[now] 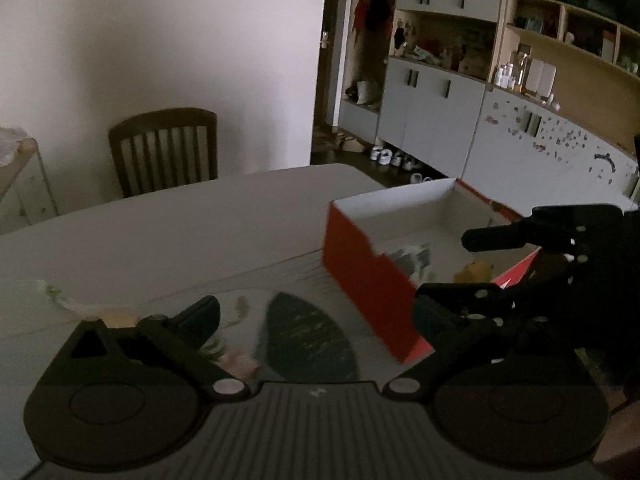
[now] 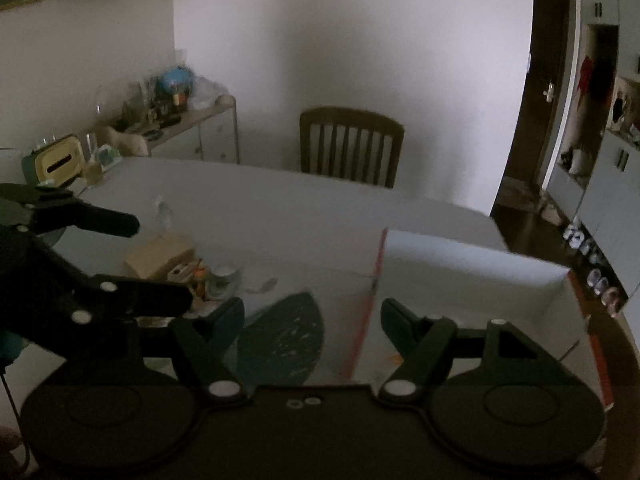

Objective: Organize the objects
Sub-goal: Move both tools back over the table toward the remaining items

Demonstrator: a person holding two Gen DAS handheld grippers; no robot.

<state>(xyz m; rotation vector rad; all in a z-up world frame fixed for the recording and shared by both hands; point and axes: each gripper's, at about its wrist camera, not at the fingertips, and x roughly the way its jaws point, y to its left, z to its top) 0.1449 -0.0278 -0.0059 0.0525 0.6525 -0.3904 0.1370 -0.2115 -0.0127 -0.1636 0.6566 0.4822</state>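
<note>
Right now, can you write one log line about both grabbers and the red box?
left gripper: open, empty | right gripper: open, empty | red box: on table, some things inside

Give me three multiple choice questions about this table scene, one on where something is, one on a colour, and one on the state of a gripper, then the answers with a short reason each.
1. Where is the wooden chair?
A. At the far side of the table, against the wall
B. Lying on its side on the floor
C. Standing on top of the table

2. What colour is the outside of the open box?
A. Blue
B. Red
C. Yellow

3. How does the left gripper stand?
A. Shut on a cup
B. Shut on the box's wall
C. Open, with nothing between its fingers

Answers:
1 A: both views show its slatted back rising behind the table's far edge.
2 B: the left wrist view shows red outer walls and a pale inside.
3 C: its fingers stand wide apart over the dark leaf-shaped mat.
</note>
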